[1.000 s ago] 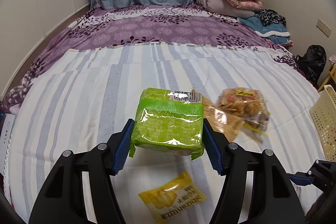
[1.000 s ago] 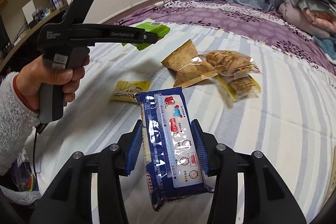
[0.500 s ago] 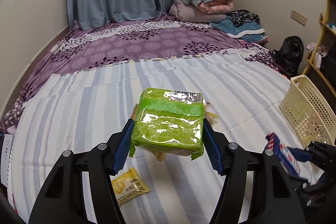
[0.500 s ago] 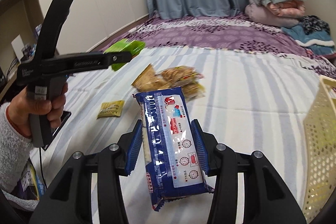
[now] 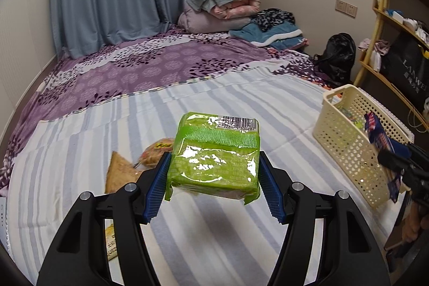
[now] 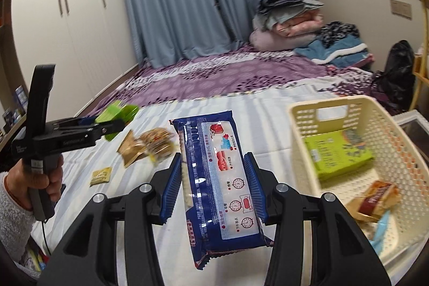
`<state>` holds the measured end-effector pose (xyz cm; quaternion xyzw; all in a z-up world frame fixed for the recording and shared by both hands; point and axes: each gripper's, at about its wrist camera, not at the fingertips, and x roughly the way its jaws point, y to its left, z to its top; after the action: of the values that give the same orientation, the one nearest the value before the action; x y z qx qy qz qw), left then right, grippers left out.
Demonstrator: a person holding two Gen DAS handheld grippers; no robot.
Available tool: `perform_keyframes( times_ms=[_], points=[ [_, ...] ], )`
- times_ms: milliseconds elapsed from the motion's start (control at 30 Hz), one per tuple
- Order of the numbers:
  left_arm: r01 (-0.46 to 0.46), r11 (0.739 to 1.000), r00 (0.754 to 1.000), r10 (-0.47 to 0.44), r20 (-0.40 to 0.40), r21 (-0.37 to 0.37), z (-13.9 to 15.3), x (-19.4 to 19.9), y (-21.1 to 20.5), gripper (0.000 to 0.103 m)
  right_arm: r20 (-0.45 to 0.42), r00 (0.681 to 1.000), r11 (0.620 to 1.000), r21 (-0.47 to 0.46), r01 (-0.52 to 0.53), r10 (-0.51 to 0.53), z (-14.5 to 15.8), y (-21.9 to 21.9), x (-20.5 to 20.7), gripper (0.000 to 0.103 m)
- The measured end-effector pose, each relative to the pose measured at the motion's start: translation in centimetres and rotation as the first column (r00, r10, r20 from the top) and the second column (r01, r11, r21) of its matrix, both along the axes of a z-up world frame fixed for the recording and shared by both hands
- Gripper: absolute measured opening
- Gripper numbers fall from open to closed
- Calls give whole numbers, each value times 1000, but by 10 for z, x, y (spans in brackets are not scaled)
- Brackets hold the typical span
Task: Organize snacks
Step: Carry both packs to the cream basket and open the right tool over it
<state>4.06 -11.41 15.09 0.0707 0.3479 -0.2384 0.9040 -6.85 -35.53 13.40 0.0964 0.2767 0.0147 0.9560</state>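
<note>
In the left wrist view, the left gripper [image 5: 214,178], black with blue ribbed pads, is clamped on a glossy lime-green plastic snack pack [image 5: 215,154] at the centre of the frame, held above a grey-and-white striped bed sheet [image 5: 209,237]. At the right edge sits a cream perforated plastic basket [image 5: 348,141]. Left of centre, a tan triangular snack bag [image 5: 118,173] and a clear bag of brown crackers [image 5: 156,152] lie on the sheet, touching each other. A small yellow sachet [image 5: 111,240] shows at lower left.

In the right wrist view, the right gripper [image 6: 214,181] is clamped on a long dark-blue snack packet with red pictures [image 6: 218,178] at centre frame, just left of the basket [image 6: 300,141]. Inside the basket lie a lime-green box [image 6: 337,154] and a brown-and-red wrapped snack [image 6: 375,200]. The person's left hand [image 6: 40,186] grips its tool at the left edge.
</note>
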Motion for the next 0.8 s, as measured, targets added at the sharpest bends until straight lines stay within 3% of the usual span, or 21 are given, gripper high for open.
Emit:
perform_keyframes(
  times_ms=[467,800],
  points=[
    [117,992,993,-118,10,35,11,-24,-69,65,10,968,968,29,249,-249,-11,-98,-34,47],
    [220,974,975,-221,11,62,16,-33,-128,65,-19,938,937,37,347,-347,-27,-149,-42,49]
  ],
)
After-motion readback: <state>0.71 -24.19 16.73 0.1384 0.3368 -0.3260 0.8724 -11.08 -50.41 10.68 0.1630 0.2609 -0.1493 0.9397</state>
